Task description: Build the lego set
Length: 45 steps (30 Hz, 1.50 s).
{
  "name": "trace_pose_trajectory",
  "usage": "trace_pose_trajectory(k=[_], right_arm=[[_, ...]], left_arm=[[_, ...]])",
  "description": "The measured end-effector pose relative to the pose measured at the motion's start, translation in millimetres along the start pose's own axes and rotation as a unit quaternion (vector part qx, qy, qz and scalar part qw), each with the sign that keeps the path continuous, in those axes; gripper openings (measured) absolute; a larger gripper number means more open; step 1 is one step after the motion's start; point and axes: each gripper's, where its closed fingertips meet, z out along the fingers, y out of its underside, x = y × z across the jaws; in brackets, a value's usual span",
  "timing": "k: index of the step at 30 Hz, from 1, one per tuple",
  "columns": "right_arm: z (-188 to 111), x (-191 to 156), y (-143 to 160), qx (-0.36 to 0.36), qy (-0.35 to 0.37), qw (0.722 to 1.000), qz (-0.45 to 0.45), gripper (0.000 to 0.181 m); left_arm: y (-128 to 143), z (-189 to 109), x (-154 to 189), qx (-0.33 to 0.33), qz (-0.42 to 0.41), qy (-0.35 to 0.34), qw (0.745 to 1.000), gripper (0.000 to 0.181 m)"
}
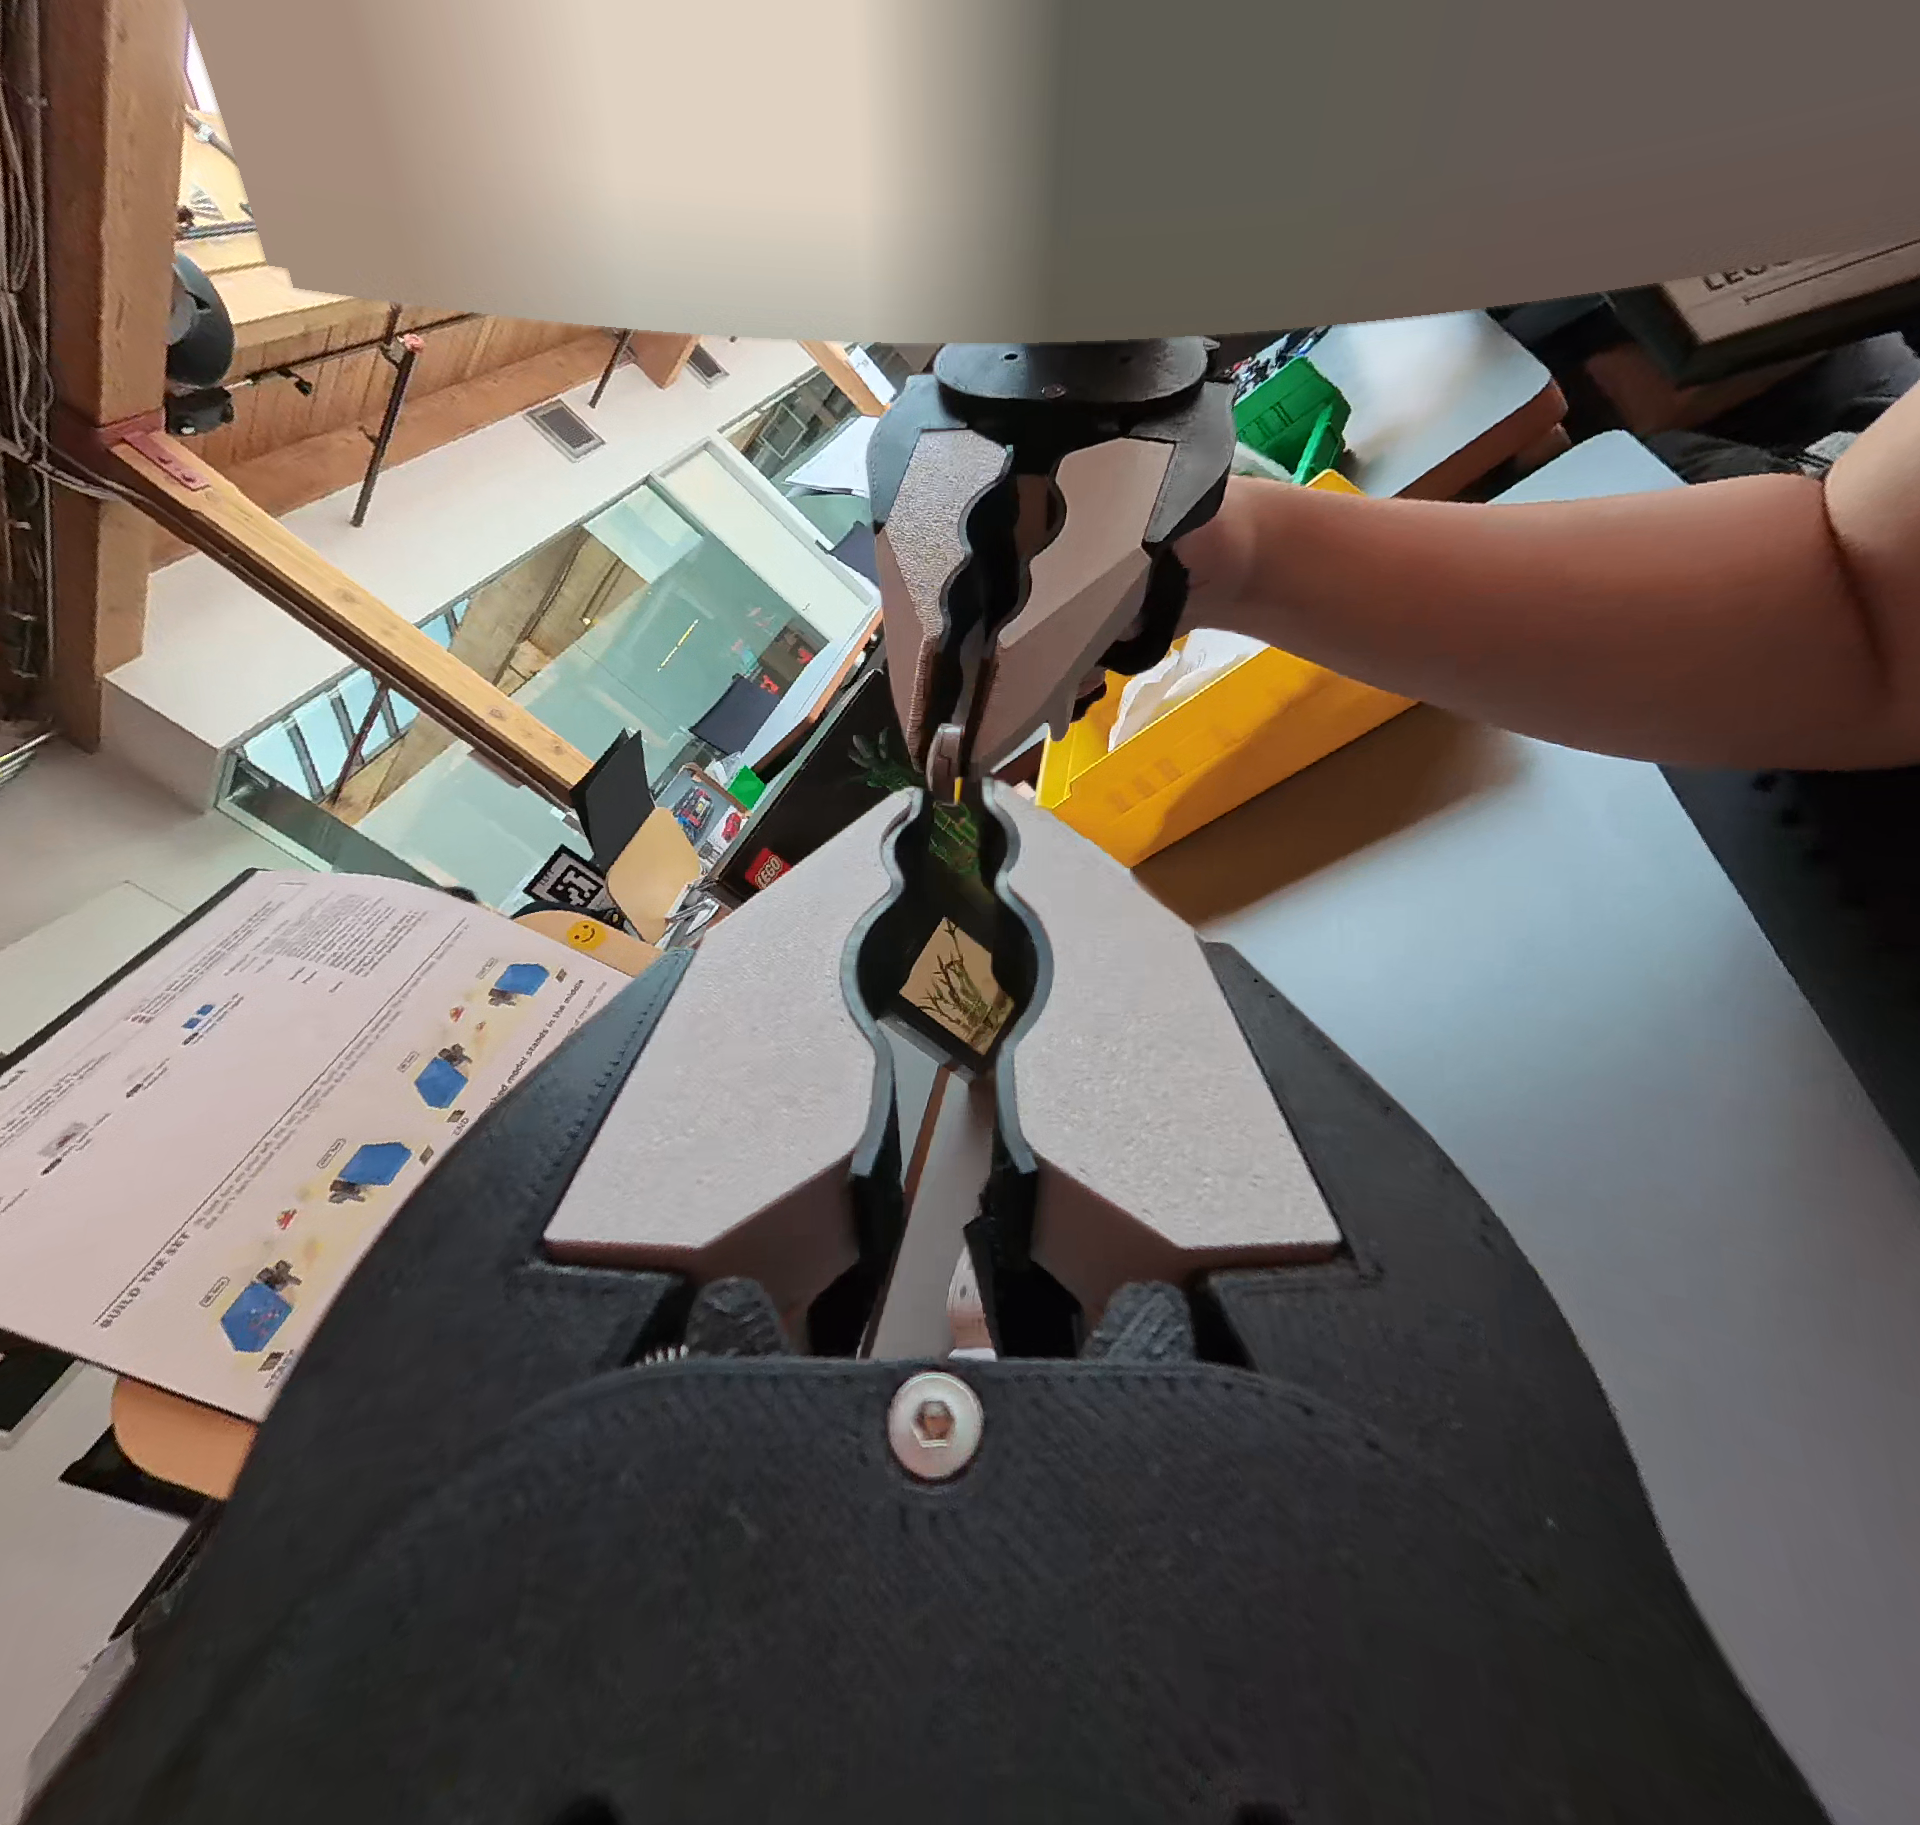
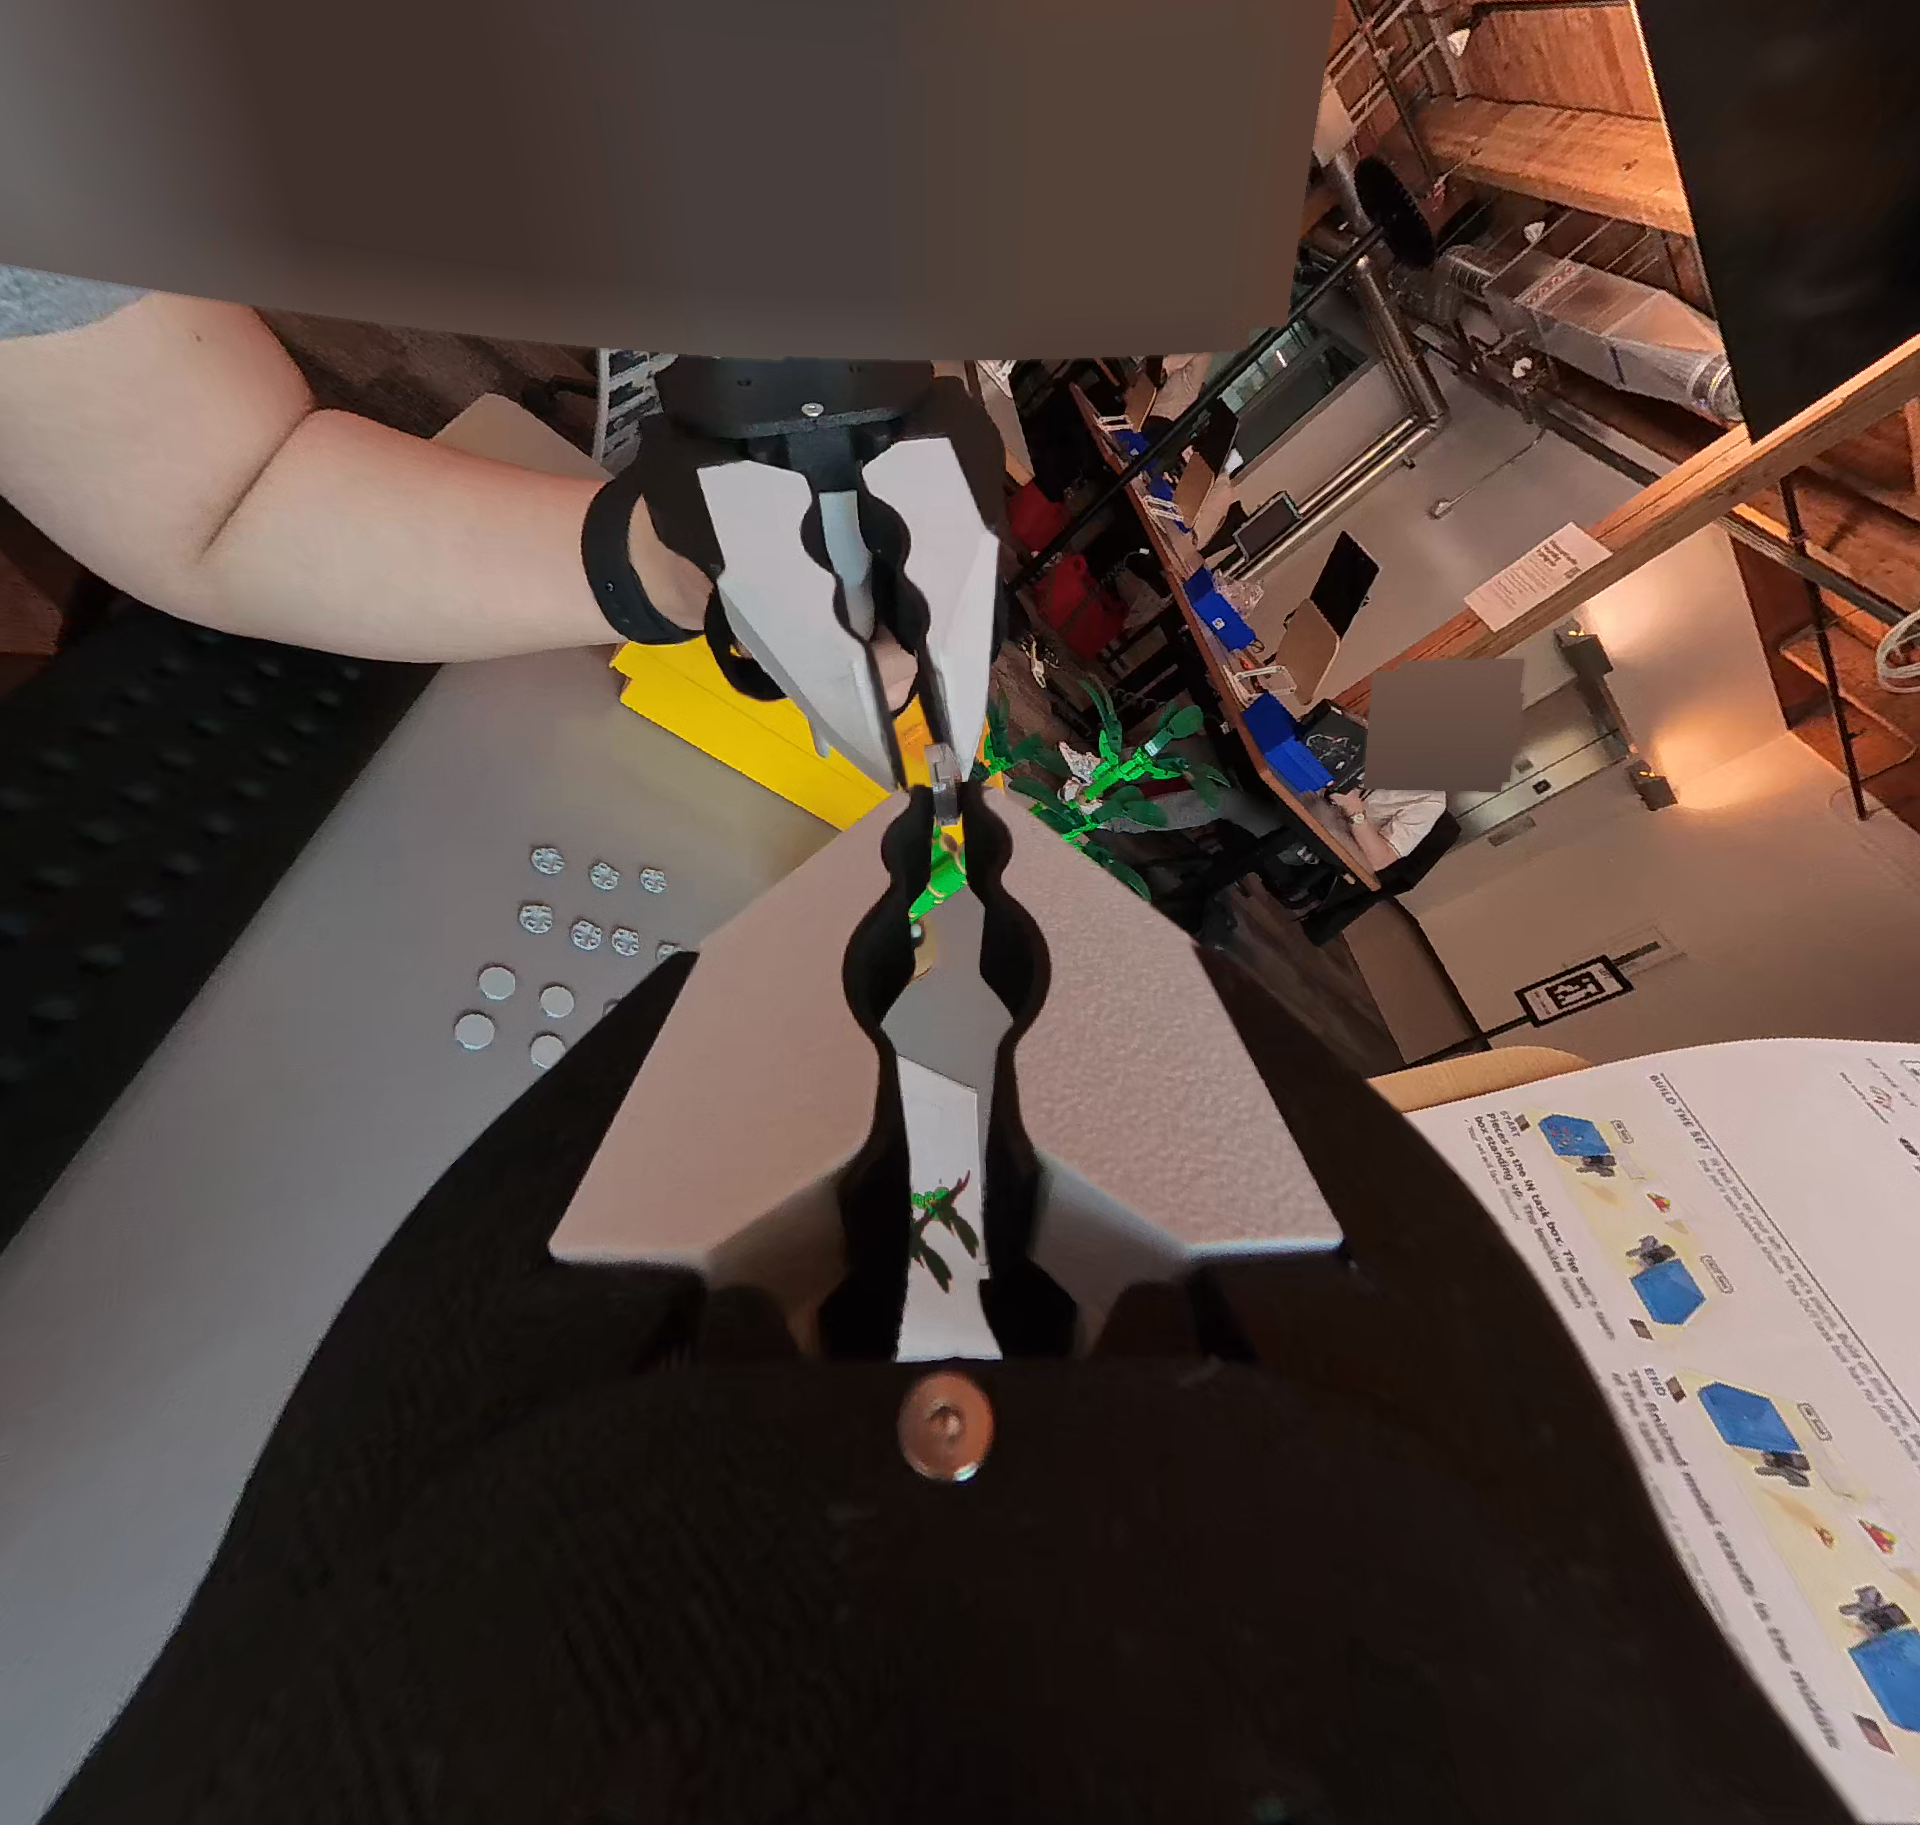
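My two grippers meet tip to tip above the grey table (image 2: 312,1100). In the left wrist view my left gripper (image 1: 952,794) is shut at the bottom, and my right gripper (image 1: 943,749) comes from above, pinching a small clear piece (image 1: 943,752). In the right wrist view my right gripper (image 2: 940,807) is shut, and the left gripper (image 2: 933,763) faces it. The clear piece (image 2: 943,780) sits where the tips touch. I cannot tell whether it is one piece or two. A green Lego plant (image 2: 1112,783) stands behind the tips.
Several clear round pieces (image 2: 582,934) lie on the table to the left. A yellow bin (image 1: 1226,736) and a green bin (image 1: 1288,414) stand behind. A printed instruction sheet (image 2: 1714,1308) lies to the right. A black studded mat (image 2: 156,788) borders the table. Less than 4 cm separates the two grippers' tips.
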Motion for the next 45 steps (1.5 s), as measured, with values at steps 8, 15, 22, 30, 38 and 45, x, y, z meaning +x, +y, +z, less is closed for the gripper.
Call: trace_pose_trajectory(k=[8, 15, 22, 30, 38, 45], right_arm=[[0.4, -6.3, -2.1, -0.007, -0.007, 1.000, -0.018, 0.005], [0.7, -7.8, -2.8, -0.008, -0.010, 1.000, -0.019, 0.005], [1.2, -5.8, -3.1, -0.007, -0.005, 1.000, -0.016, 0.005], [-0.1, -8.0, 2.0, -0.011, -0.022, 1.000, -0.004, 0.005], [1.7, -5.0, -0.2, -0.010, -0.014, 1.000, 0.019, 0.006], [1.1, -5.5, -2.5, -0.006, -0.014, 1.000, 0.018, 0.005]], left_arm=[[-5.9, -2.4, 3.4, 0.015, 0.000, 0.010, 1.000, 0.004], [-7.0, -3.5, 5.7, 0.015, 0.011, 0.013, 1.000, 0.003], [-6.6, -3.4, 3.5, 0.012, 0.020, 0.006, 1.000, 0.002], [-3.0, -1.4, 6.0, 0.006, 0.025, 0.012, 1.000, 0.001], [-0.7, -4.2, 1.6, 0.000, 0.035, 0.003, 0.999, 0.001], [0.3, -5.0, 1.5, -0.003, 0.039, 0.004, 0.999, 0.001]])
